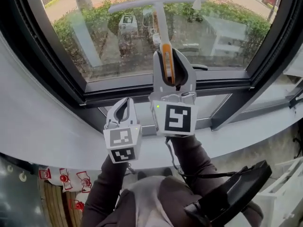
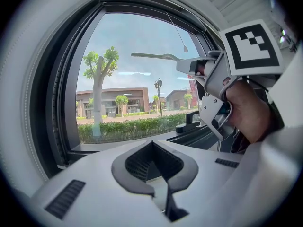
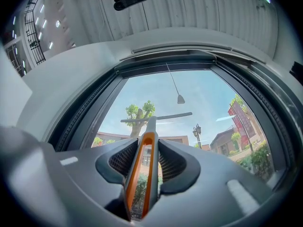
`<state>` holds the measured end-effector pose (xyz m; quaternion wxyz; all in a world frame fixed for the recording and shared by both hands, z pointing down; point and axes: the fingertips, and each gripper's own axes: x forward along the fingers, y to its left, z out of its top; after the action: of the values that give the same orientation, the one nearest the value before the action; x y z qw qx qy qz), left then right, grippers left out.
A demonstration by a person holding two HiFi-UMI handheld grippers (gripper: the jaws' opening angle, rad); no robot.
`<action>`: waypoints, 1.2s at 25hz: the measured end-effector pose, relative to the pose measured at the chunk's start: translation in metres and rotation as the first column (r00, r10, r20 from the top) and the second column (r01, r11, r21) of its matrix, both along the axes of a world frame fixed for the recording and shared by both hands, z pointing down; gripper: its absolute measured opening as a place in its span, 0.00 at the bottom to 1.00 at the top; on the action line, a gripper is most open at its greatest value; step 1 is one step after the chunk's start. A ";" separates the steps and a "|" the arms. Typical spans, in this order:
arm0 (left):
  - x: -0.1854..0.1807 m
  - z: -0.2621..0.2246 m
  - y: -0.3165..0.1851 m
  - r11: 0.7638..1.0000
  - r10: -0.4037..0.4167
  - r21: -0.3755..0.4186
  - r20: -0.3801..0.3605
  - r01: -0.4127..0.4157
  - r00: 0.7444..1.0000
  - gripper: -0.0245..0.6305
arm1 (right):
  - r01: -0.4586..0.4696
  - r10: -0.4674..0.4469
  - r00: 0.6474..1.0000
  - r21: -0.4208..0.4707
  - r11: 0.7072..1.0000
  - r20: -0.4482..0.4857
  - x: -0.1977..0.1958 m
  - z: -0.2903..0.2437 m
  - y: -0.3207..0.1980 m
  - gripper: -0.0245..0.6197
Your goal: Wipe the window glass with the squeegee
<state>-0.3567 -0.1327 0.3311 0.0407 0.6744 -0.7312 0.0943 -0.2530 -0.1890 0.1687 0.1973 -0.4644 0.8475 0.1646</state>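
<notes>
Status: wipe looks barely started, if at all. The squeegee (image 1: 161,27) is up at the window glass (image 1: 109,51), T-blade crosswise near the top of the pane. Can't tell from here whether the rubber edge is actually touching the glass or sitting just off it. My read: it's set for a pull down the pane, so the whole stroke is left to do.

Right tongs (image 1: 172,60): clamped on the squeegee's handle, which runs straight out between the jaws. Grip looks centred, no visible twist.

Left tongs (image 1: 122,109): jaws closed together, nothing between them, low over the sill (image 1: 57,136) just beside the right one. Not contributing.

Squeegee: slim grey shaft and a thin pale blade, with orange strips along the handle (image 3: 142,174). The blade looks straight and roughly level in the right gripper view.

Glass: no water, suds or streaks that I can make out, only reflections and the street outside. So I can't judge which area is already wiped. The dark frame (image 1: 142,86) below marks where a stroke would end.
</notes>
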 end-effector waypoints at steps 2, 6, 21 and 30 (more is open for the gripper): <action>0.002 0.001 -0.001 1.000 0.006 0.000 -0.001 -0.006 1.000 0.04 | 0.003 -0.003 1.000 0.009 1.000 0.006 0.000 0.001 0.001 0.24; 0.004 0.002 -0.002 1.000 0.011 -0.001 -0.001 -0.011 1.000 0.04 | 0.007 -0.007 1.000 -0.006 1.000 0.010 -0.001 0.009 0.003 0.24; 0.009 0.004 0.000 1.000 0.020 0.001 -0.006 -0.020 1.000 0.04 | 0.024 -0.023 1.000 -0.075 0.997 0.018 0.000 0.041 0.007 0.24; 0.010 0.005 0.005 1.000 0.023 -0.002 -0.004 -0.023 1.000 0.04 | 0.031 -0.030 1.000 -0.103 0.994 0.008 -0.002 0.059 0.010 0.24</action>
<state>-0.3467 -0.1281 0.3364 0.0417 0.6829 -0.7233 0.0941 -0.2550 -0.1795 0.2273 0.1779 -0.4615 0.8613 0.1160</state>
